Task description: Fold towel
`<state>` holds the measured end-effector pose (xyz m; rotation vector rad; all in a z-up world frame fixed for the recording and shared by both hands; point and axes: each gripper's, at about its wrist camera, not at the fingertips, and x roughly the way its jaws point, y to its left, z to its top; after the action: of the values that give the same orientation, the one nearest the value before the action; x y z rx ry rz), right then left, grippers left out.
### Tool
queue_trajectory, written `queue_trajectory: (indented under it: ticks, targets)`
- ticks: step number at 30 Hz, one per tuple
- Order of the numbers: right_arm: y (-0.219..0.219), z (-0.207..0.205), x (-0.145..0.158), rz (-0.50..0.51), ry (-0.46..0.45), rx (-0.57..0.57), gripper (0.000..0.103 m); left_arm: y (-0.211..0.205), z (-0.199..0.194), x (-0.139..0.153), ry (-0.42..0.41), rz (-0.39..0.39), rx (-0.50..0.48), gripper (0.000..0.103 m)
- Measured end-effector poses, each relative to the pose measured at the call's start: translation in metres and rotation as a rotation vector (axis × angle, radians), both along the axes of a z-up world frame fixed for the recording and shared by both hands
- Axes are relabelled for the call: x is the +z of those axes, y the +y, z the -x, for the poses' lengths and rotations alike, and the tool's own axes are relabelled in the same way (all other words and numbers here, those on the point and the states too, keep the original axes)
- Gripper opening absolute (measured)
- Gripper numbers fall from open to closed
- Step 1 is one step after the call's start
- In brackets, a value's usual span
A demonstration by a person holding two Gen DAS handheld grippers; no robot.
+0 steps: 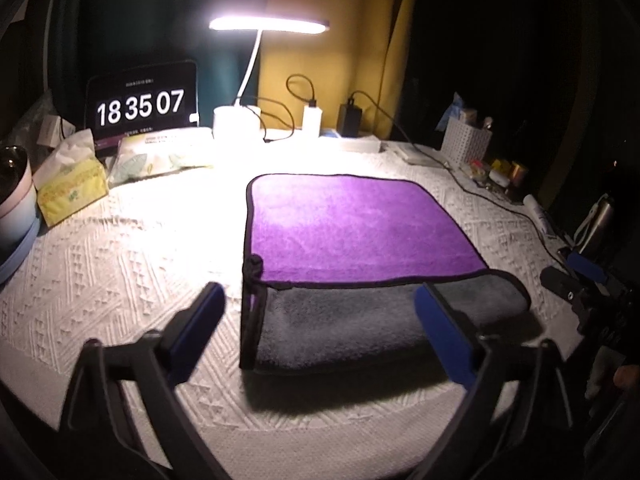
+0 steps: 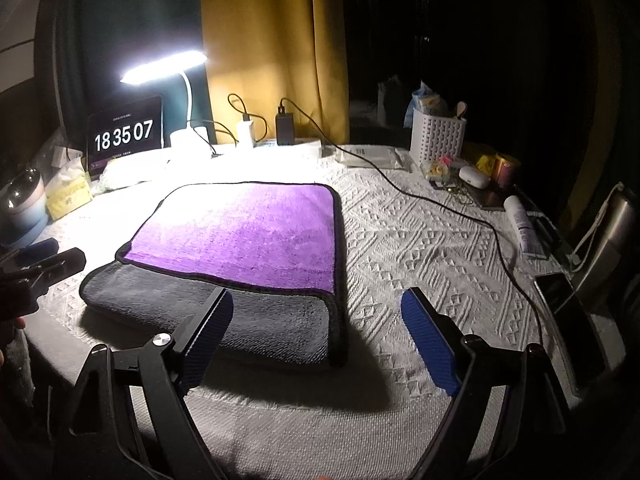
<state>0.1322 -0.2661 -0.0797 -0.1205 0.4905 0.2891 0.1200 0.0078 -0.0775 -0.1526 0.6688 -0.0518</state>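
A folded towel [image 1: 360,232] lies flat on the white textured tablecloth [image 1: 120,264], purple side up, with a grey layer showing along its near edge. It also shows in the right wrist view [image 2: 248,236]. My left gripper [image 1: 320,300] is open and empty, its blue-padded fingers straddling the towel's near left corner just above it. My right gripper [image 2: 316,304] is open and empty near the towel's near right corner. The right gripper shows at the right edge of the left wrist view [image 1: 580,280], and the left gripper at the left edge of the right wrist view [image 2: 40,268].
A lit desk lamp [image 1: 268,24], a clock display [image 1: 142,106], a tissue box [image 1: 72,188] and chargers [image 1: 312,118] line the back. A white basket [image 2: 438,138], small items, a black cable [image 2: 460,208], a phone [image 2: 572,320] and a steel bottle [image 2: 608,232] stand right.
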Motion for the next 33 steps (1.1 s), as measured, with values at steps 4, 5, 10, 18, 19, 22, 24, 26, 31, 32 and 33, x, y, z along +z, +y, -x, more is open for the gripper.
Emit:
queue_trajectory:
  ticks: [4,5,10,18,19,22,24,26,31,32,33]
  targets:
    - [-0.001,-0.013,-0.006,-0.002,0.029,0.006,0.079,0.003,-0.013,-0.01,0.041,0.01,0.005,0.091]
    - [-0.001,-0.017,-0.008,-0.002,0.037,0.008,0.077,0.004,-0.016,-0.013,0.049,0.011,0.004,0.091]
    - [-0.002,-0.032,-0.017,-0.005,0.075,0.017,0.068,0.009,-0.029,-0.023,0.091,0.015,-0.002,0.082]
    - [-0.003,-0.053,-0.032,-0.009,0.142,0.026,0.051,0.015,-0.045,-0.042,0.165,0.022,0.0,0.057]
    - [-0.003,-0.055,-0.034,-0.006,0.149,0.027,0.049,0.016,-0.046,-0.044,0.172,0.022,0.004,0.056]
    - [-0.001,-0.059,-0.038,0.003,0.164,0.033,0.043,0.018,-0.048,-0.047,0.184,0.021,0.01,0.055]
    - [0.0,-0.06,-0.04,0.006,0.169,0.038,0.038,0.02,-0.048,-0.048,0.192,0.02,0.015,0.05]
    - [0.001,-0.062,-0.042,0.007,0.177,0.044,0.032,0.021,-0.049,-0.051,0.206,0.023,0.018,0.046]
    - [0.004,-0.063,-0.045,0.016,0.188,0.051,0.022,0.022,-0.048,-0.054,0.216,0.017,0.025,0.031]
    - [0.004,-0.063,-0.045,0.018,0.185,0.052,0.019,0.022,-0.048,-0.054,0.214,0.013,0.03,0.028]
    - [0.004,-0.062,-0.045,0.02,0.183,0.051,0.016,0.022,-0.048,-0.053,0.212,0.011,0.034,0.024]
